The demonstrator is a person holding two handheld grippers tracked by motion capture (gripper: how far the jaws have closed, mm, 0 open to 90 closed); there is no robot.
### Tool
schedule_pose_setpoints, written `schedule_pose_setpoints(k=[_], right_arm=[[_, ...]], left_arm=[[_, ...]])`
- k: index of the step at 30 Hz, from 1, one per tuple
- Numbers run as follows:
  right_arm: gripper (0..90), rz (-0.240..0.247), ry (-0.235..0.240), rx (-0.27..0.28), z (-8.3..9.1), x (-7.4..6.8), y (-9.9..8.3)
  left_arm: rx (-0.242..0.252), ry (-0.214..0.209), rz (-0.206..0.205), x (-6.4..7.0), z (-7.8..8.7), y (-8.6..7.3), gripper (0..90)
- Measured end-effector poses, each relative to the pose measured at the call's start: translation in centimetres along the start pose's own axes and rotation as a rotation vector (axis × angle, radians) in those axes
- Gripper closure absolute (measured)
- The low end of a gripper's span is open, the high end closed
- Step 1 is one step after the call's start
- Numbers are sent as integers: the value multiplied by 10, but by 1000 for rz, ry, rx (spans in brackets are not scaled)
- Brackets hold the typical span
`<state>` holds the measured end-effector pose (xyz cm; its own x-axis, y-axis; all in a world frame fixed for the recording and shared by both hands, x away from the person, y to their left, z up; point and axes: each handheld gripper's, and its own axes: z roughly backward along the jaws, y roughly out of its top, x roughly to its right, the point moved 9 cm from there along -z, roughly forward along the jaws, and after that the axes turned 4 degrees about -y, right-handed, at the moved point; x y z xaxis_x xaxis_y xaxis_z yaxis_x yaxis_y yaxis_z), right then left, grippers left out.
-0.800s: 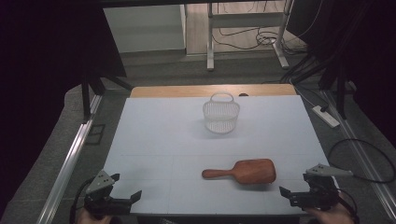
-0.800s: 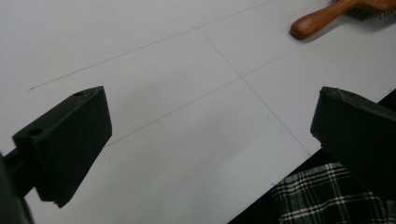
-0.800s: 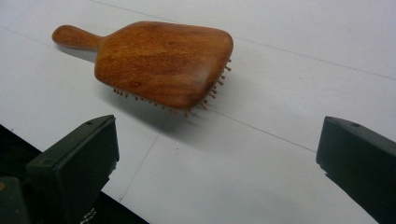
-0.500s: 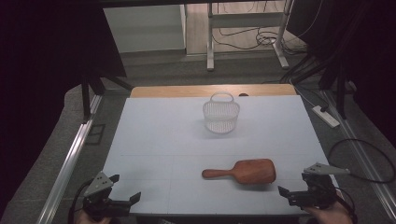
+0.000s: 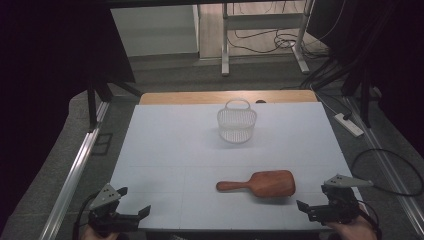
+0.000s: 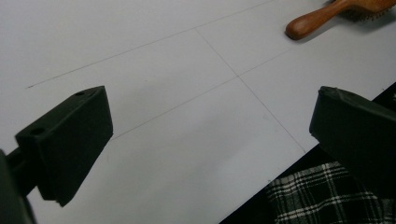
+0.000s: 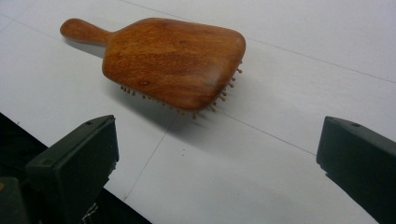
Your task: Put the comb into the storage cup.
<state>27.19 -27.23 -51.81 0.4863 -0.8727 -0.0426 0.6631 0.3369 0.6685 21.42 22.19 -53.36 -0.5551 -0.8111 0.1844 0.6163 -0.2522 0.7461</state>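
White table (image 5: pixel 165 150) – nothing started yet | hairbrush (image 5: pixel 265 183) near the front-right corner, untouched | basket (image 5: pixel 236 122) by the far edge | left gripper (image 5: pixel 131 216), right gripper (image 5: pixel 311 209) – fingers spread wide, empty

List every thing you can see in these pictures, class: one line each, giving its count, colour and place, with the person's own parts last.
Hairbrush: one, reddish-brown wood, bristles down on the near right of the sheet, handle pointing left.
Basket: one, white, slotted, with a handle, at the far middle of the sheet.
Sheet: one, white with thin grid lines, covering the table.
Table edge: one, light wood, along the far side of the sheet.
Power strip: one, white, on the floor to the right.
Left gripper: one, black, at the near left corner, jaws apart.
Right gripper: one, black, at the near right, just beside the hairbrush, jaws apart.
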Motion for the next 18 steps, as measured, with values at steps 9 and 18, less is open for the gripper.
schedule_pose_setpoints(k=[9,18], right_arm=[[0,24,12,-1,-1,-4,2],[0,75,87,-22,-7,-14,10]], left_arm=[[-6,6,-3,0,0,0,6],[-4,5,3,0,-1,0,8]])
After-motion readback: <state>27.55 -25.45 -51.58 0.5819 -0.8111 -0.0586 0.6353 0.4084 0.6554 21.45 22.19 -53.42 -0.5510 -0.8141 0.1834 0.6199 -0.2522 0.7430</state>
